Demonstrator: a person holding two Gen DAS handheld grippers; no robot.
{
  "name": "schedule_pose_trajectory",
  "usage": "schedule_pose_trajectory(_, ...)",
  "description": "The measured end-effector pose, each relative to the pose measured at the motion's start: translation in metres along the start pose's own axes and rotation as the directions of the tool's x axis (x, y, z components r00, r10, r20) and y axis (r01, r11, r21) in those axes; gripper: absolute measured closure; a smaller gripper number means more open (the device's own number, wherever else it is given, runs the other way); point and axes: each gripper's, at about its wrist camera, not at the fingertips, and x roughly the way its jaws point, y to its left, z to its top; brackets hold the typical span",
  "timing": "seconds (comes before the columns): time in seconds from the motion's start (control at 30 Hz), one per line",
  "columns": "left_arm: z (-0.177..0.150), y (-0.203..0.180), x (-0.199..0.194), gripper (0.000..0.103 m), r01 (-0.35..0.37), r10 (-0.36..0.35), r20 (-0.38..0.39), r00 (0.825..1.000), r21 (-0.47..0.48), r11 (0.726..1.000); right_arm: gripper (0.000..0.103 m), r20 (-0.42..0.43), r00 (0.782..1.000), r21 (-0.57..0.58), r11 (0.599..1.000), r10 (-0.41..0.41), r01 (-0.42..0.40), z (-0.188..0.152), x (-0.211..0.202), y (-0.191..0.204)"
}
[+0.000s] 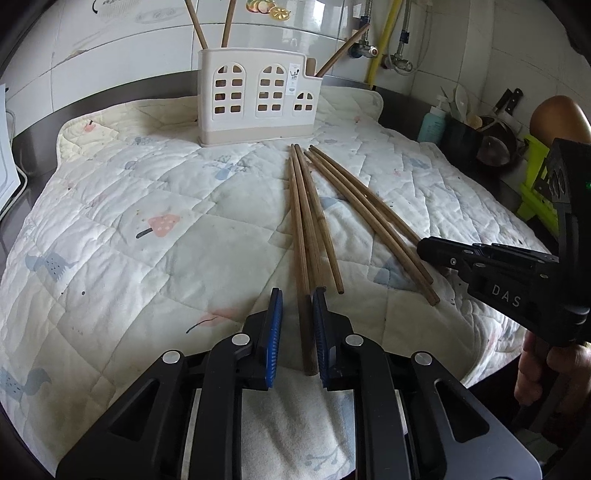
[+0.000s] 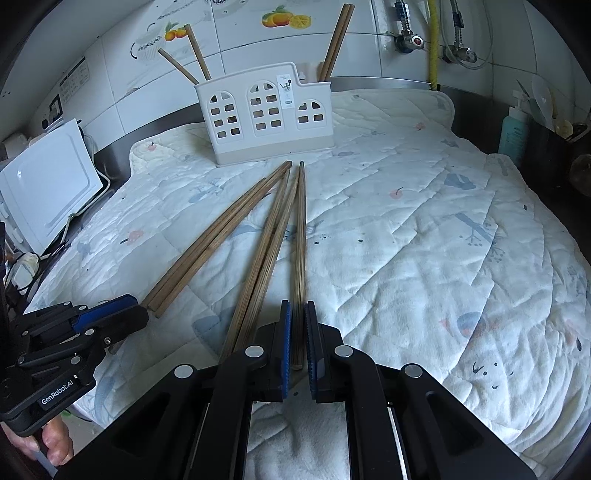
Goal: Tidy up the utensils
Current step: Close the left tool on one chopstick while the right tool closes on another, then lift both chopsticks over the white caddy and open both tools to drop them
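Both claws, left and right, seemingly pinch chopsticks.

A quilted white mat printed with small mushrooms and birds covers a dark steel counter. Glossy white wall tiles rise at the far side, 1 bearing a citrus fruit sticker. A yellow pipe and metal valves stand far right, near a teal soap bottle. A white appliance sits at left. Daylight is soft and even.
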Motion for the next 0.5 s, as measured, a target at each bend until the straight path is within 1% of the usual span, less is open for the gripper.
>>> schedule_pose_trajectory(0.07, 0.000, -0.002, 0.000, 0.089, -0.032, 0.031, 0.005, 0.999, 0.017, 0.999, 0.096, 0.001, 1.000, -0.001, 1.000, -0.001, 0.001, 0.000, 0.000, -0.001)
schedule_pose_trajectory(0.23, 0.000, 0.001, 0.002, 0.090, -0.019, 0.020, 0.024, 1.000, -0.037, 0.999, 0.096, 0.006, 1.000, 0.003, 1.000, -0.002, 0.002, -0.001, 0.000, -0.001)
schedule_pose_trajectory(0.27, -0.001, 0.000, 0.002, 0.090, -0.025, 0.027, 0.031, 0.999, -0.047, 0.999, 0.096, 0.011, 1.000, 0.003, 1.000, -0.005, 0.005, -0.001, 0.000, 0.000)
schedule_pose_trajectory(0.4, -0.001, -0.010, 0.005, 0.091, -0.069, 0.070, 0.046, 0.996, -0.027, 0.997, 0.096, 0.022, 1.000, 0.003, 1.000, -0.003, 0.003, -0.002, 0.000, 0.001)
schedule_pose_trajectory(0.47, -0.001, -0.008, 0.004, 0.091, -0.062, 0.065, 0.049, 0.997, -0.050, 0.997, 0.096, 0.022, 1.000, 0.005, 1.000, 0.005, -0.005, -0.002, -0.001, 0.000)
schedule_pose_trajectory(0.5, -0.001, -0.006, 0.004, 0.093, -0.055, 0.058, 0.047, 0.997, -0.062, 0.997, 0.096, 0.024, 1.000, 0.007, 1.000, 0.010, -0.010, -0.002, -0.002, 0.000)
